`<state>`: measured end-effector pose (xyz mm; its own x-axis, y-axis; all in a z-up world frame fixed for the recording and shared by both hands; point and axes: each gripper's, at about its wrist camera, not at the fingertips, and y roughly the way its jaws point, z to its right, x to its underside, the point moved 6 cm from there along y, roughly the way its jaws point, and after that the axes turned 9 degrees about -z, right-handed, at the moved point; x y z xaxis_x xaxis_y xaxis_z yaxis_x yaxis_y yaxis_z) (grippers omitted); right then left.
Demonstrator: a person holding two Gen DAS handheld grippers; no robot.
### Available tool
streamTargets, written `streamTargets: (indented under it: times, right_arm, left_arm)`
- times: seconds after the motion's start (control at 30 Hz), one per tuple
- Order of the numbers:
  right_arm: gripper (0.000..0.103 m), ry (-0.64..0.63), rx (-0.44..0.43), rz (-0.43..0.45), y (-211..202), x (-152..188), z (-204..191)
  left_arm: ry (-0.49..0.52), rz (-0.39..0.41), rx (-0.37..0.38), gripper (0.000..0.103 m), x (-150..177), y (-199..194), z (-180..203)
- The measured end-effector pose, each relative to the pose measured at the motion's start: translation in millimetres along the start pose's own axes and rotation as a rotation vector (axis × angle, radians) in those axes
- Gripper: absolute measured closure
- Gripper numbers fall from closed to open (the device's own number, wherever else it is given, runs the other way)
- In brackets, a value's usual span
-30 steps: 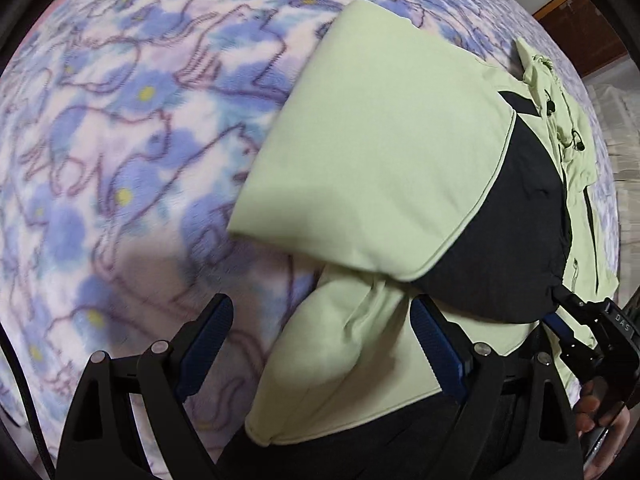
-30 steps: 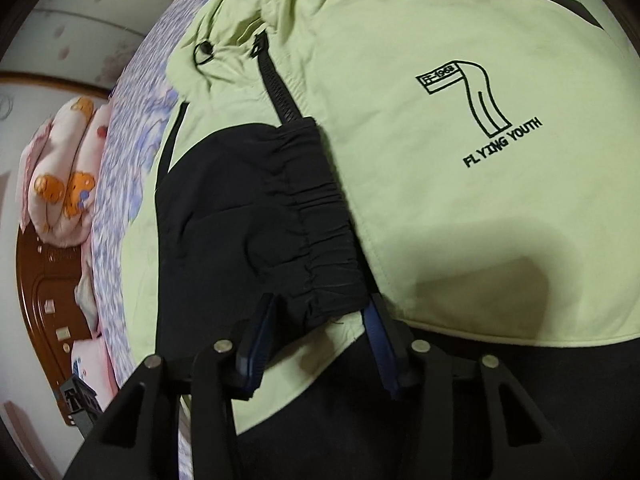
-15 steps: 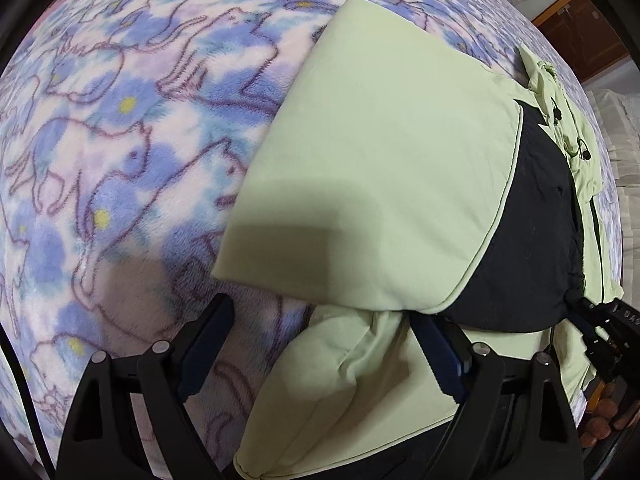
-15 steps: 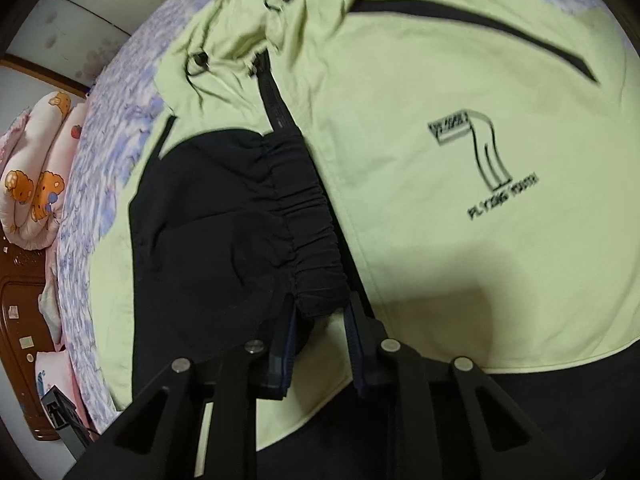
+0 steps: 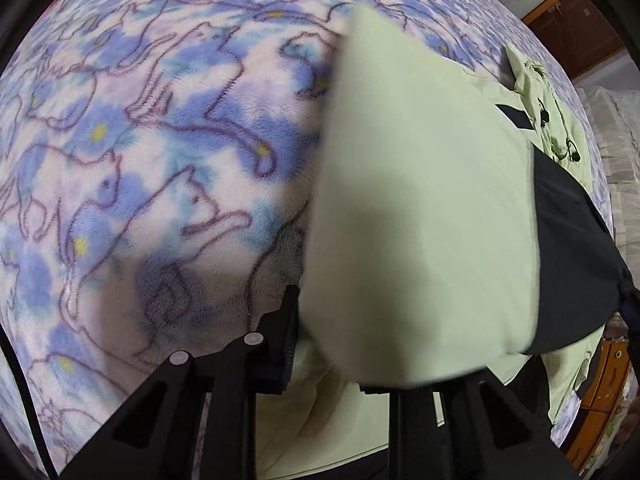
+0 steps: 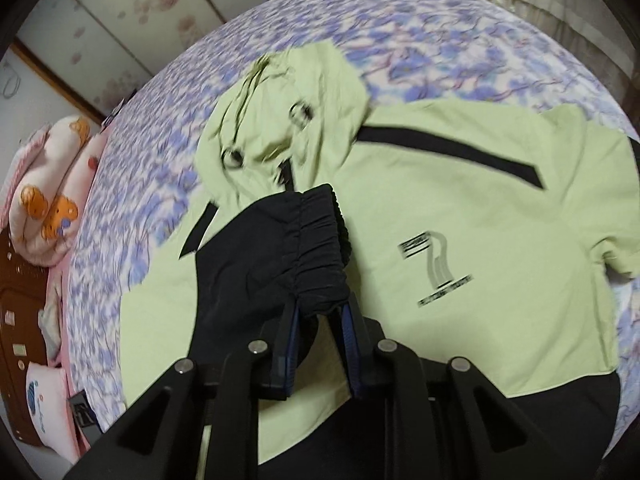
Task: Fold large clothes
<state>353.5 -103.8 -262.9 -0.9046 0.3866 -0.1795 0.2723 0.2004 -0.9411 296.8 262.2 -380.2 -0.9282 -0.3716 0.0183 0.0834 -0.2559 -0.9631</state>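
Note:
A light green jacket [image 6: 480, 208] with black trim and a printed logo lies flat on the bed, its hood [image 6: 288, 120] at the far end. My right gripper [image 6: 320, 320] is shut on the gathered black cuff [image 6: 316, 256] of one sleeve and holds it up above the jacket's chest. In the left wrist view the same sleeve's green upper part [image 5: 420, 220] hangs as a folded panel ending in black cloth [image 5: 572, 260]. My left gripper [image 5: 328, 344] has its jaws closing on that green fold, with cloth pinched between them and the right finger mostly hidden by it.
A fleece blanket [image 5: 160, 160] with blue and purple cat outlines covers the bed around the jacket. Rolled pink bedding and pillows [image 6: 48, 200] lie by the wooden headboard [image 6: 16, 320] at the left. A wall with floral panels [image 6: 140, 20] stands behind.
My left jaws went from wide open around the green sleeve fold to pinched on it. My right gripper tightened on the black cuff and rose, lifting it off the jacket.

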Motion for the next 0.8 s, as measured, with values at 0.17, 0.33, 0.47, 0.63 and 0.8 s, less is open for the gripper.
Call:
streamTargets:
  times: [0.17, 0.33, 0.47, 0.63, 0.8]
  right_arm:
    - [0.084, 0.043, 0.019, 0.021, -27, -4, 29]
    - [0.084, 0.069, 0.056, 0.018, -40, 3, 53]
    - [0.084, 0.051, 0.12, 0.045, -45, 9, 66]
    - [0.084, 0.073, 0.154, 0.068, -48, 10, 85]
    - [0.084, 0.059, 0.209, 0.066, -34, 8, 101]
  left_arm:
    - [0.01, -0.007, -0.031, 0.084, -2, 2, 5]
    - [0.016, -0.001, -0.078, 0.086, -6, 3, 16]
    - [0.031, -0.016, -0.106, 0.087, -7, 2, 24]
    - [0.079, -0.029, -0.122, 0.087, -3, -1, 38]
    - [0.093, -0.03, -0.136, 0.087, -2, 1, 52]
